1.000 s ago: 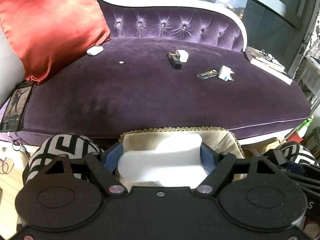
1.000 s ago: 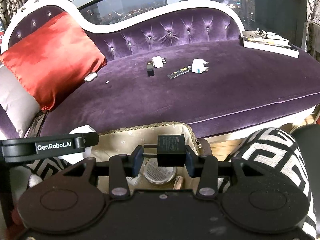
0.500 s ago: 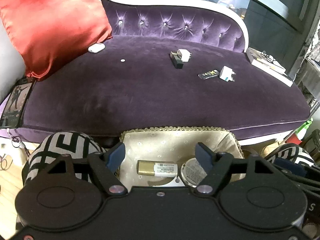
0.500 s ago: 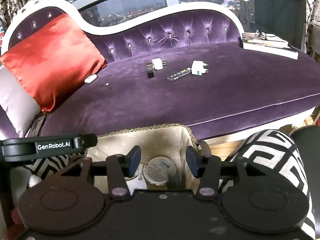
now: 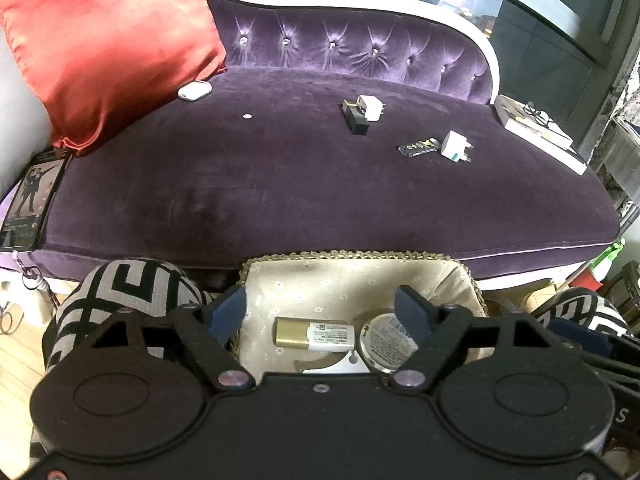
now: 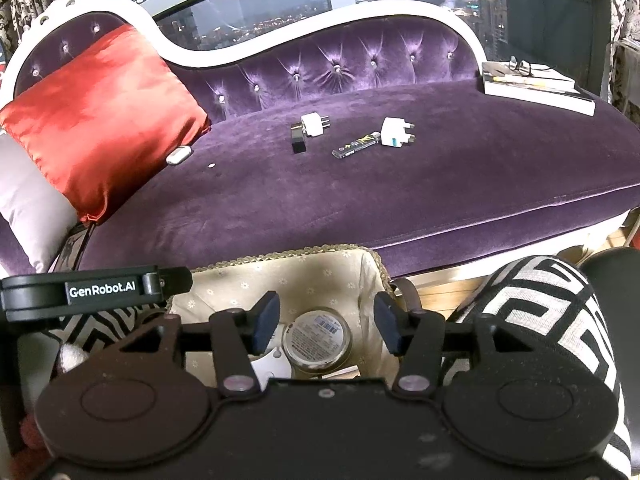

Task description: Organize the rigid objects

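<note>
My left gripper (image 5: 320, 312) is open and empty above a cream fabric-lined basket (image 5: 352, 276). In the basket lie a gold-and-white tube (image 5: 314, 334), a round tin (image 5: 380, 346) and a white object (image 5: 336, 366). My right gripper (image 6: 326, 320) is open and empty above the same basket (image 6: 312, 276), over the round tin (image 6: 316, 336). On the purple sofa (image 5: 280, 184) lie a white plug adapter (image 5: 370, 107) touching a black charger (image 5: 356, 120), a black bar (image 5: 418, 147), a white three-pin plug (image 5: 454, 147), a white case (image 5: 195, 91) and a small white disc (image 5: 248, 116).
A red cushion (image 5: 108, 40) leans at the sofa's left. Books with glasses (image 5: 536, 128) lie at its right end. A dark card (image 5: 32, 200) sits on the left edge. Black-and-white patterned cushions (image 5: 124, 296) flank the basket. The left gripper's arm (image 6: 92, 290) shows at left in the right wrist view.
One second ago the left gripper held a white block and the right a black charger. Both opened and the items dropped into the basket. Both grippers stay open above it.
</note>
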A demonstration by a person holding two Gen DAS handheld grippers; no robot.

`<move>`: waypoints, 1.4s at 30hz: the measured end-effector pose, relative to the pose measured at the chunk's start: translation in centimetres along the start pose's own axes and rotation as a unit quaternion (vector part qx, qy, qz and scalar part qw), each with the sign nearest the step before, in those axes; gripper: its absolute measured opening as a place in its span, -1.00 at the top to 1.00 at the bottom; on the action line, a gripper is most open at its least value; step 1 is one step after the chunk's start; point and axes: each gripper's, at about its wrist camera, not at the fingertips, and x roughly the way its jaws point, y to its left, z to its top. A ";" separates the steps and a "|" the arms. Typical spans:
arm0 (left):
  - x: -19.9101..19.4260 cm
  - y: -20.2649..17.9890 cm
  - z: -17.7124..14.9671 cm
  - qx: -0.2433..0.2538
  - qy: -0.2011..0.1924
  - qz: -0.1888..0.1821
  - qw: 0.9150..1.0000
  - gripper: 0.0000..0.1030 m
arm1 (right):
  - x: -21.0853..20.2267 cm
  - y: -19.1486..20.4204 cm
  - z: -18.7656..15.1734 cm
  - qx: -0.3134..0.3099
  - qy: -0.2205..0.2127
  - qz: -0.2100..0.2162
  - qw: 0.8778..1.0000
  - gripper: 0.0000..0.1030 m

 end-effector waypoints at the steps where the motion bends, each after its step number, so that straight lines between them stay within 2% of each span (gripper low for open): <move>1: 0.0 0.0 0.0 -0.001 0.000 0.000 1.000 -0.53 | 0.0 0.0 0.0 0.000 0.000 0.000 1.000 -0.03; 19: 0.0 0.1 0.0 -0.003 0.001 0.001 1.000 -0.56 | 0.2 0.0 -0.1 -0.001 0.003 -0.001 1.000 -0.06; 30: -0.4 -0.6 -0.2 0.014 -0.011 0.008 1.000 -0.57 | 0.7 0.7 -0.1 -0.016 0.014 -0.010 1.000 -0.06; 32: -0.5 -0.7 -0.3 0.018 -0.016 0.009 1.000 -0.62 | 0.7 0.8 -0.2 -0.020 0.014 -0.012 1.000 -0.06; 34: -0.8 -0.9 -0.4 0.022 -0.024 0.012 0.999 -0.77 | 0.7 0.8 -0.2 -0.022 0.015 -0.013 1.000 -0.06; 37: -1.2 -1.2 -0.5 0.030 -0.039 0.018 0.999 -0.79 | 0.7 0.9 -0.2 -0.024 0.017 -0.015 0.999 -0.07; 42: -1.1 -1.6 -0.6 0.043 -0.037 0.024 0.998 -0.83 | 0.9 1.0 -0.2 -0.029 0.022 -0.018 0.999 -0.08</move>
